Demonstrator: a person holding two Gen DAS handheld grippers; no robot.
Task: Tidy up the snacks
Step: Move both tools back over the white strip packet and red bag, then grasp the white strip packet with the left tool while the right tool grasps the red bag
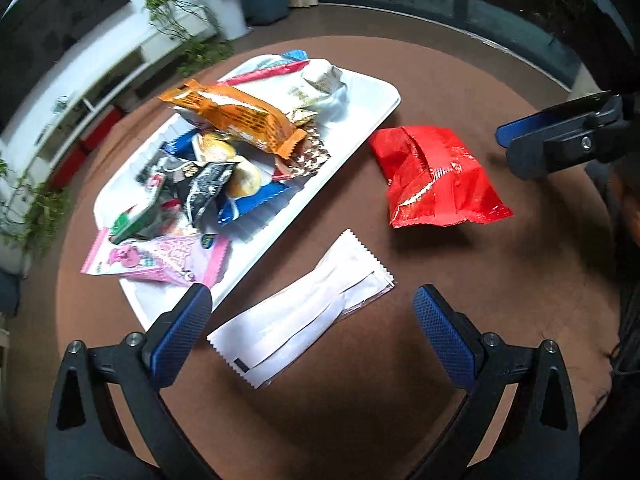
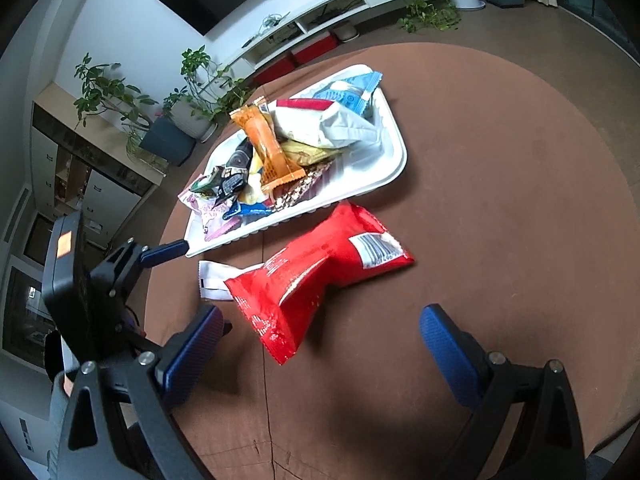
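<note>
Two packets lie loose on the brown table [image 1: 460, 320], outside the white tray [image 1: 372, 92] where the rest of the snacks are heaped — judged to be the ones not yet sorted.

White packet [image 1: 304, 316]: flat, just beside the tray's near edge, long axis diagonal and roughly parallel to that edge. Left gripper [image 1: 312, 336] is spread wide and empty, fingers either side of it, not touching.

Red bag [image 2: 316, 276]: puffed, near the tray — long axis diagonal, barcode end toward the far right. Right gripper [image 2: 320, 348] is also spread and empty, lined up on the bag's near end.
</note>
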